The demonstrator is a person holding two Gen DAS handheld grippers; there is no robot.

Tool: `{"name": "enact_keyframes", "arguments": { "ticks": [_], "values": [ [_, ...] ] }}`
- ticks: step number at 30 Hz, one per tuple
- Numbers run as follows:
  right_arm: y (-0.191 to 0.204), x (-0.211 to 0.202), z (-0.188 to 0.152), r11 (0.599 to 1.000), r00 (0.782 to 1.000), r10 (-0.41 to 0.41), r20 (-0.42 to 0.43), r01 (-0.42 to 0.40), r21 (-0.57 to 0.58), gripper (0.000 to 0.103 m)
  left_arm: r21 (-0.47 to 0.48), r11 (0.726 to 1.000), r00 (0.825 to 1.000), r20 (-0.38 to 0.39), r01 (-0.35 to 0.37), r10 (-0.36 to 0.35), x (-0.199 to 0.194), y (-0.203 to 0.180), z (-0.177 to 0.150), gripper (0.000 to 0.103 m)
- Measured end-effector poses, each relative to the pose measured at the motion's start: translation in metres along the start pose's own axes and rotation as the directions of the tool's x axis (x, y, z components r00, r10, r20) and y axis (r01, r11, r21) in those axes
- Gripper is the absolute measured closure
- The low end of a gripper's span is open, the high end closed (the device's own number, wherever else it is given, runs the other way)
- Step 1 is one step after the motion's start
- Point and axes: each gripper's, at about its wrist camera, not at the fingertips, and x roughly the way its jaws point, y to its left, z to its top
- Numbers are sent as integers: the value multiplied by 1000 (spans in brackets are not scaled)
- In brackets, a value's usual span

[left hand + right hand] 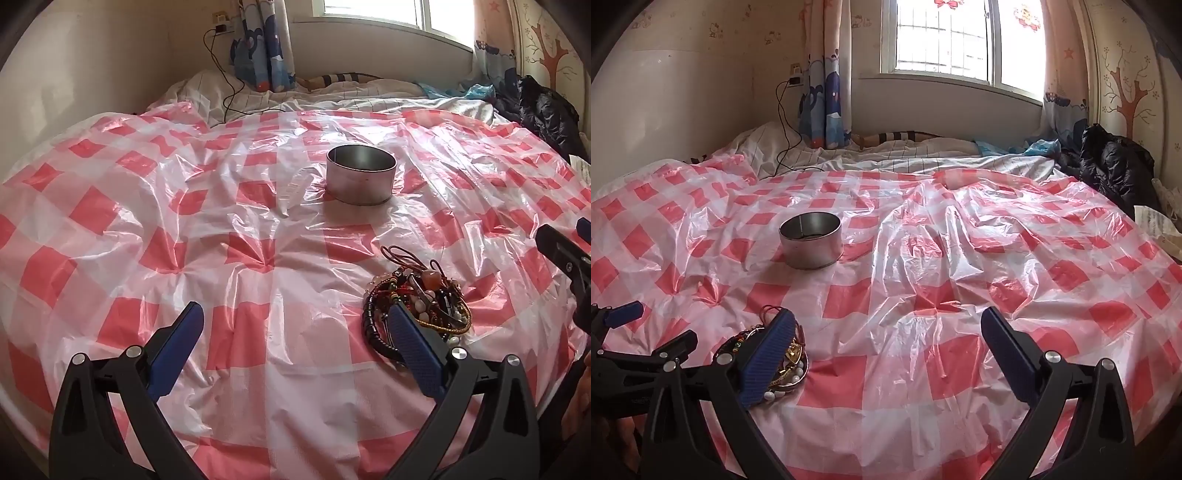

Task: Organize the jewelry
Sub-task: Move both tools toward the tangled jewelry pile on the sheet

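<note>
A tangled pile of bead bracelets and cords (pixel 419 295) lies on the red-and-white checked plastic sheet (pixel 258 236), partly behind my left gripper's right finger. A round metal tin (pixel 361 172) stands open farther back. My left gripper (pixel 295 321) is open and empty, just left of the pile. In the right wrist view the pile (pixel 786 363) sits behind the left finger, the tin (pixel 811 239) stands beyond, and my right gripper (pixel 886 328) is open and empty, to the right of the pile. The other gripper (pixel 624 314) shows at the left edge.
The sheet (pixel 960 258) covers a bed with rumpled white bedding (pixel 886 157) at the back. A black charger cable (pixel 221 85) hangs from the wall. A black jacket (pixel 1115 162) and papers (pixel 1156 221) lie at the right edge.
</note>
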Motion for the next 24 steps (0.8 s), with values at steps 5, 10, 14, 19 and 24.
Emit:
{"name": "enact_keyframes", "arguments": {
  "ticks": [5, 10, 14, 19, 24],
  "values": [
    [2, 4, -4, 1000, 1000, 10, -21, -10, -21, 6, 13, 1000, 1000, -7, 16, -16, 5, -1, 2, 6],
    [9, 8, -7, 998, 999, 24, -44, -27, -53, 6, 11, 999, 999, -14, 52, -52, -2, -4, 1, 6],
    [9, 9, -8, 999, 998, 23, -50, -25, -47, 6, -26, 989, 988, -46, 145, -146, 1, 1, 3, 6],
    [3, 10, -7, 999, 998, 35, -61, -36, -12, 6, -19, 988, 986, -56, 156, -156, 18, -2, 14, 6],
    [5, 14, -8, 999, 996, 51, -76, -52, -10, 6, -87, 966, 964, -89, 244, -252, 17, -14, 19, 6]
  ]
}}
